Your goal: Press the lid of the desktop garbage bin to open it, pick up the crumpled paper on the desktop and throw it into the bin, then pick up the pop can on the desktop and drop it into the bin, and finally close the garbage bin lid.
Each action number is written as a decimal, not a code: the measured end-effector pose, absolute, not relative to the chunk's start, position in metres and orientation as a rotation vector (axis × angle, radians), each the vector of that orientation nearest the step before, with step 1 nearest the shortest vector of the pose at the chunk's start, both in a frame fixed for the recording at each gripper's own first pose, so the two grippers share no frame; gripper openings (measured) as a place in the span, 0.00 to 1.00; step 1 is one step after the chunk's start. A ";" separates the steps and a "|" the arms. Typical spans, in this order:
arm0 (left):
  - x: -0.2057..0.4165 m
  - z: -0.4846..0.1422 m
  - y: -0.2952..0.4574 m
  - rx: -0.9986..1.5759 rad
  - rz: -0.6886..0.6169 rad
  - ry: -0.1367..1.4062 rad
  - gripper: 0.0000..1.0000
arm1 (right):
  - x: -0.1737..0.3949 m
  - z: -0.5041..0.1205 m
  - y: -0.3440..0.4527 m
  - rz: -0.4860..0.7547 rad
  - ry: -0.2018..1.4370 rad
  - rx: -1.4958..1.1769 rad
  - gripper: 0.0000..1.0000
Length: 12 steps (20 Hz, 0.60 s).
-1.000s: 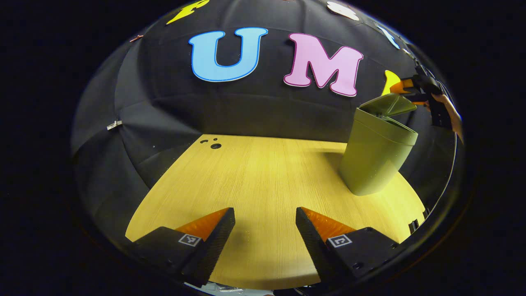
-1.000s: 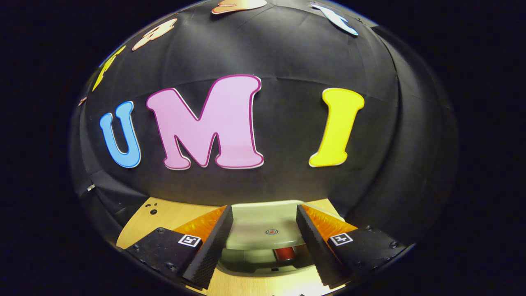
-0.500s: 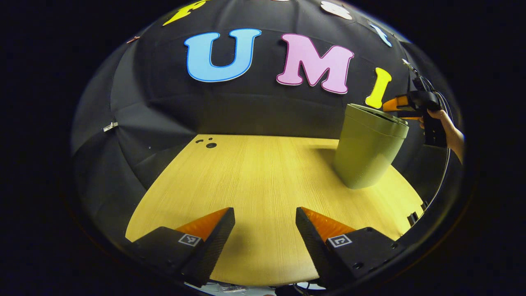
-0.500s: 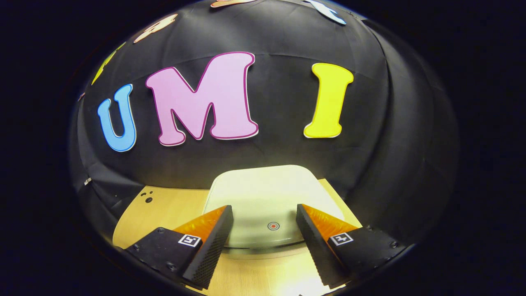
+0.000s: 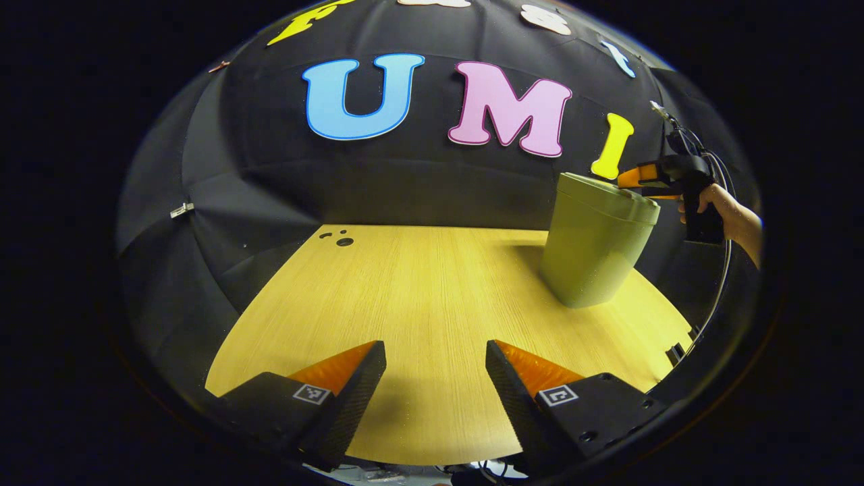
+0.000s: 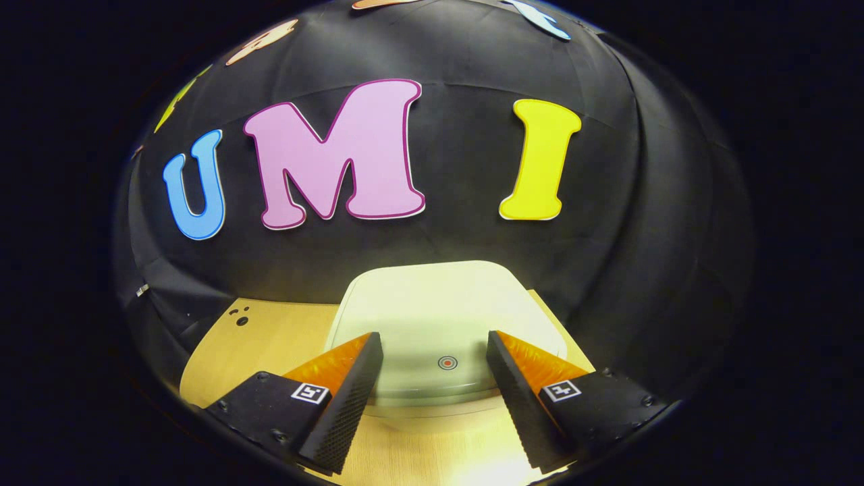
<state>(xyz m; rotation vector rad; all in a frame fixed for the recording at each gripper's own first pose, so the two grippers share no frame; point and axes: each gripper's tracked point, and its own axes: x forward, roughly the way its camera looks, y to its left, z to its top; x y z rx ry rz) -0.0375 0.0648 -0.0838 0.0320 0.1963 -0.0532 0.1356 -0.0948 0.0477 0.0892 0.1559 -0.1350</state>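
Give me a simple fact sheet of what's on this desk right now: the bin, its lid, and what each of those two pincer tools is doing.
Surface: wooden desktop
Bin: green desktop garbage bin, upright on the desktop's right side in the left gripper view
Lid: bin lid down flat, a small round red mark near its front edge
Left gripper: open, holding nothing, over bare desktop
Right gripper: open, holding nothing, fingers over the lid's front edge; whether they touch it is unclear
Person: a hand holds the right gripper beside the bin

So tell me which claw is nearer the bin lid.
Right. The right claw hangs open just over the front edge of the closed bin lid. The left claw sits open low over the table, well away from the bin.
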 end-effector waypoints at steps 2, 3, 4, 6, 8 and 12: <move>-0.041 -0.084 0.065 0.030 -0.054 0.193 0.96 | 0.142 0.049 -0.103 -0.138 0.134 0.061 0.99; -0.041 -0.083 0.065 0.030 -0.055 0.190 0.96 | 0.140 0.047 -0.103 -0.139 0.137 0.063 0.99; -0.041 -0.082 0.065 0.033 -0.054 0.186 0.96 | 0.140 0.048 -0.102 -0.141 0.130 0.072 0.99; -0.041 -0.078 0.067 0.035 -0.052 0.171 0.96 | 0.140 0.050 -0.103 -0.138 0.110 0.070 0.99; -0.038 -0.071 0.069 0.030 -0.046 0.151 0.96 | 0.139 0.054 -0.102 -0.127 0.084 0.061 0.98; -0.036 -0.050 0.066 0.026 -0.052 0.110 0.96 | 0.133 0.057 -0.104 -0.165 0.070 0.085 0.97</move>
